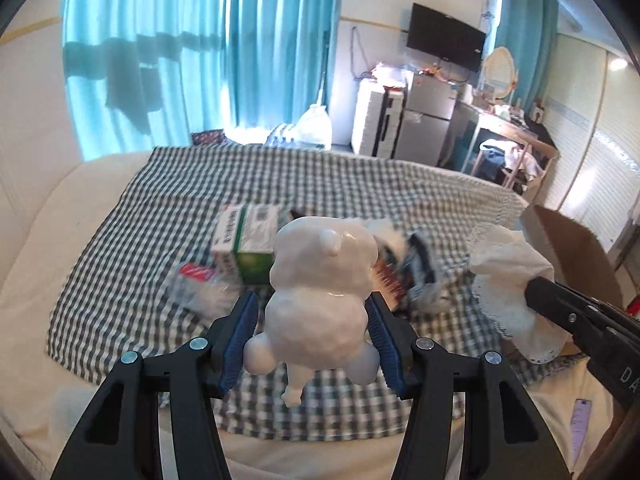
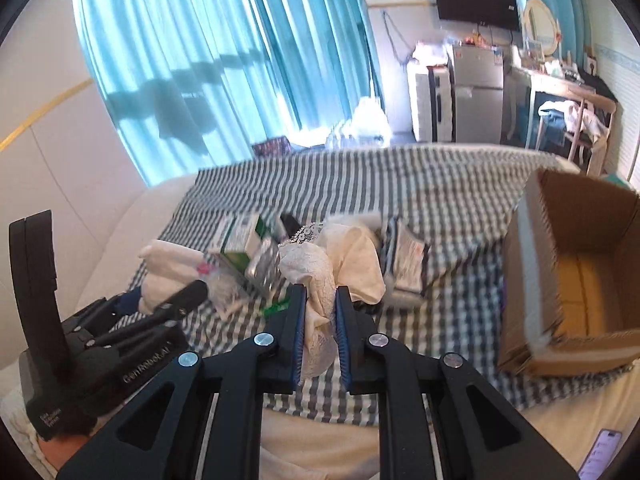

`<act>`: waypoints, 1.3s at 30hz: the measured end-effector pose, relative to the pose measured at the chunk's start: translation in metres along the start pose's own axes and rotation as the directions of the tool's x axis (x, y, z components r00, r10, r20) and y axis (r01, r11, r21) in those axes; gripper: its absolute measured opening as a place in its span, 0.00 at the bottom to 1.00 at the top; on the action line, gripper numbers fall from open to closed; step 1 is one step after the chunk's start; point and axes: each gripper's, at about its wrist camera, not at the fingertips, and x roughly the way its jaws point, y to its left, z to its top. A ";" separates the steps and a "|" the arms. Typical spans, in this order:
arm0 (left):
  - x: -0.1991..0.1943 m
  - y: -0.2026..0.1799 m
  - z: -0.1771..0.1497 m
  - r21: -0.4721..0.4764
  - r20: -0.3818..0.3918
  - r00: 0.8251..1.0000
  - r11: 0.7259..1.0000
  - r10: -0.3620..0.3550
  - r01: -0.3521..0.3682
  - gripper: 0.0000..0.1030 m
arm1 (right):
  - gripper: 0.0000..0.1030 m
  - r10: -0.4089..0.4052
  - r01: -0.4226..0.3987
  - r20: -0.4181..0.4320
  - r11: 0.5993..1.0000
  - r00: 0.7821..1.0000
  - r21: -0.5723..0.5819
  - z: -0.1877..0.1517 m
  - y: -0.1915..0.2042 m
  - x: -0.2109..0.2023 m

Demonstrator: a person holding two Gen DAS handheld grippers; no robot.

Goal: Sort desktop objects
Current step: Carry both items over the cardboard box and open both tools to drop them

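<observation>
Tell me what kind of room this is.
Most likely a lived-in bedroom or studio flat, not an office. The work surface looks like a bed under a checked cloth, turquoise curtains cover the window, and a wall-mounted TV hangs above a small fridge beside a cluttered desk.

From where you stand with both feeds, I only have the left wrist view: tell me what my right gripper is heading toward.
Observer: An open cardboard box sits on the checked cloth, right of the right gripper. Your view catches only a flap.
Operator: Report what's inside.
Observer: What shows of its brown floor looks bare; the near corner is hidden.
Operator: Confirm my right grip.
Observer: Shut on the white lace cloth, which bunches above the fingers and hangs below.
</observation>
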 end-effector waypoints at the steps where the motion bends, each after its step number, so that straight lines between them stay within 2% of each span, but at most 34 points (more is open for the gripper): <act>1: -0.002 -0.007 0.006 0.011 0.006 1.000 1.000 -0.011 0.011 0.55 | 0.13 0.001 -0.001 0.013 1.000 1.000 -0.001 0.005 -0.003 -0.006; 7: -0.006 -0.060 0.038 0.089 0.038 0.996 0.993 -0.078 0.075 0.55 | 0.13 -0.050 0.048 0.092 0.998 0.994 0.029 0.030 -0.036 -0.035; 11: 0.004 -0.102 0.054 0.114 0.011 0.989 0.983 -0.147 0.145 0.55 | 0.13 -0.120 0.111 0.138 0.991 0.983 0.071 0.044 -0.073 -0.054; 14: 0.010 -0.141 0.063 0.155 0.005 0.978 0.967 -0.207 0.204 0.55 | 0.13 -0.171 0.152 0.163 0.981 0.972 0.121 0.051 -0.104 -0.067; 16: 0.013 -0.171 0.063 0.190 0.002 0.965 0.947 -0.263 0.258 0.55 | 0.13 -0.206 0.182 0.160 0.971 0.965 0.154 0.054 -0.129 -0.073; 22: 0.034 -0.258 0.065 0.278 -0.049 0.940 0.899 -0.337 0.337 0.55 | 0.13 -0.310 0.274 0.122 0.930 0.943 0.244 0.049 -0.206 -0.081; 27: 0.063 -0.304 0.053 0.321 -0.131 0.930 0.873 -0.344 0.368 0.55 | 0.13 -0.354 0.320 0.065 0.899 0.933 0.299 0.034 -0.260 -0.076; 32: 0.081 -0.331 0.043 0.363 -0.176 0.925 0.852 -0.336 0.378 0.55 | 0.13 -0.363 0.334 0.031 0.884 0.931 0.326 0.022 -0.287 -0.068; 35: 0.084 -0.334 0.044 0.352 -0.171 0.928 0.859 -0.332 0.372 0.57 | 0.14 -0.367 0.341 0.018 0.879 0.930 0.334 0.020 -0.292 -0.065; 36: 0.084 -0.333 0.044 0.343 -0.173 0.927 0.862 -0.334 0.374 0.61 | 0.15 -0.373 0.346 0.015 0.875 0.928 0.339 0.018 -0.292 -0.065; 37: 0.084 -0.332 0.046 0.331 -0.179 0.924 0.864 -0.338 0.380 0.66 | 0.22 -0.378 0.350 0.014 0.868 0.926 0.353 0.018 -0.295 -0.067; 38: 0.084 -0.332 0.047 0.322 -0.181 0.924 0.867 -0.338 0.380 0.78 | 0.27 -0.381 0.351 0.013 0.862 0.924 0.365 0.018 -0.296 -0.067; 39: 0.081 -0.330 0.049 0.316 -0.170 0.929 0.875 -0.329 0.367 0.87 | 0.42 -0.389 0.355 0.013 0.854 0.921 0.380 0.017 -0.298 -0.070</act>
